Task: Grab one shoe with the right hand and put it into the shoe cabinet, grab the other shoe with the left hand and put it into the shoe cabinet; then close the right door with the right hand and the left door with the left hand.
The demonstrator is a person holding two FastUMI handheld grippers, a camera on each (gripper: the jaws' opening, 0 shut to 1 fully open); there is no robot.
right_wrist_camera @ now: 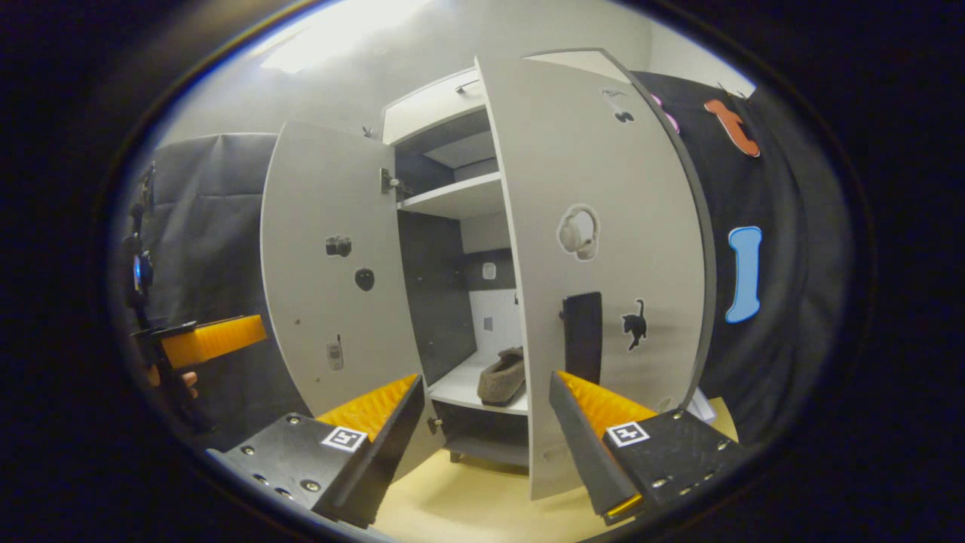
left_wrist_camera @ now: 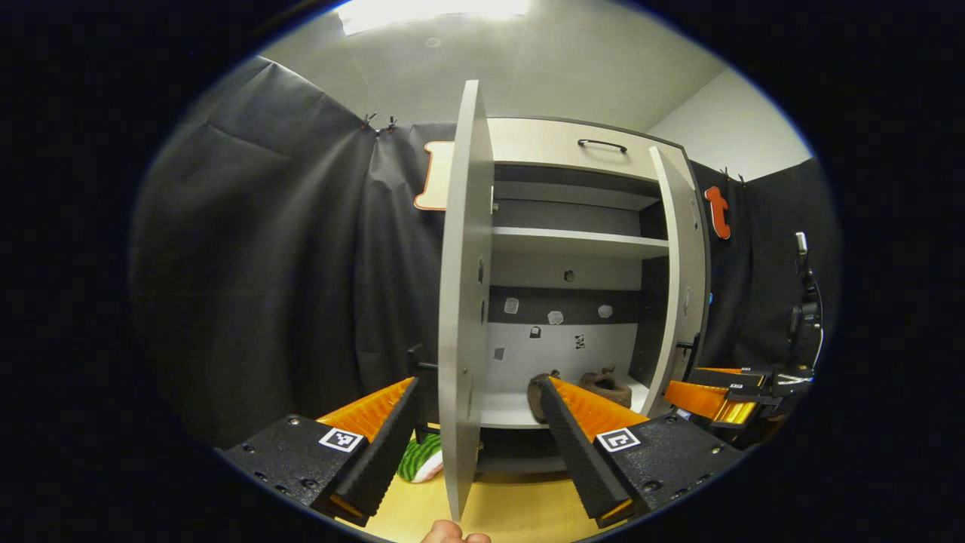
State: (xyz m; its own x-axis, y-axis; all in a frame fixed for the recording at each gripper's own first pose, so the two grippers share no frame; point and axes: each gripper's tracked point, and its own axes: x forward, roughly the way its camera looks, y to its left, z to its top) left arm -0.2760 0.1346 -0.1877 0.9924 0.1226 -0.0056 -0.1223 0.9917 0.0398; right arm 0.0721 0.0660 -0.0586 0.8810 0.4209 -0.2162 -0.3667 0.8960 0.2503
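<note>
The left gripper (left_wrist_camera: pixel 476 437) is spread wide and holds nothing, with the thin edge of the left door (left_wrist_camera: pixel 461 302) standing upright between its fingers. The right gripper (right_wrist_camera: pixel 482 430), also unclenched and empty, faces the inner side of the right door (right_wrist_camera: pixel 603 264). Both shoes (left_wrist_camera: pixel 595 386) lie on the lower shelf (left_wrist_camera: pixel 505 411) of the shoe cabinet (left_wrist_camera: pixel 573 147), so I think only the doors remain, and nothing seems to block their swing.

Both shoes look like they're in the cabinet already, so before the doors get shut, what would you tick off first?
1. Shoes on the lower shelf: ok, two brown shapes lie inside.
2. Shoes fully behind the shelf's front edge: cannot tell.
3. Right door open, ready to push: ok.
4. Left door open, edge-on between the left hand-held gripper's fingers: ok.
5. Both hand-held grippers empty: ok, the right one is open too.
6. Green item on the floor near the left door's swing: cannot tell.
</note>
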